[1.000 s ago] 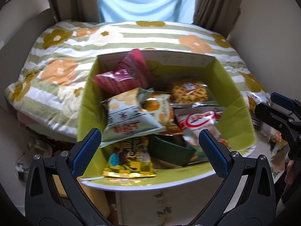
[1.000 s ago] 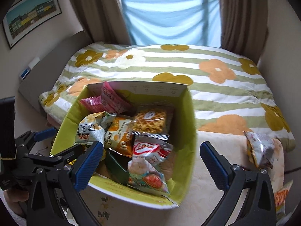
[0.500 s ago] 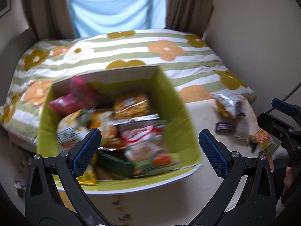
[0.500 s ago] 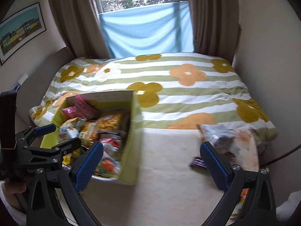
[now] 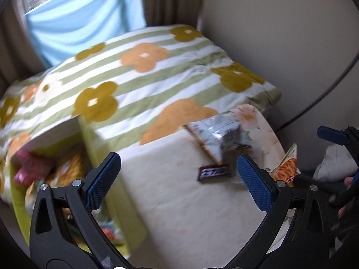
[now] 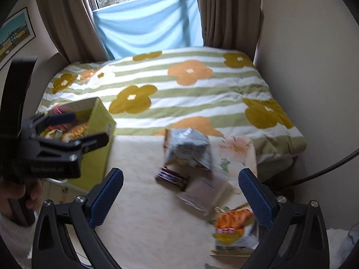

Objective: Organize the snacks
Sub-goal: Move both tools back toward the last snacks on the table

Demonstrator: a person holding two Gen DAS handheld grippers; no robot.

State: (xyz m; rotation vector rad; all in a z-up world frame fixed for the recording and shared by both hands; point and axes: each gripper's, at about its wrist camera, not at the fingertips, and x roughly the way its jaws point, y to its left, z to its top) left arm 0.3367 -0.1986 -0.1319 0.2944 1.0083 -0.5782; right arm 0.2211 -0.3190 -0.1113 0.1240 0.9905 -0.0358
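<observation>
Snacks (image 6: 187, 150) beyond both grippers' wide-spread, empty fingers (image 6: 107, 196), untouched.

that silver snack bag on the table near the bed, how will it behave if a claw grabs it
The silver snack bag looks puffed and creased, so it probably crumples and yields under the pads. It is likely light for its size. The foil looks glossy, so it may slip; pinching a sealed edge seems safer. The contents cannot be seen.
</observation>
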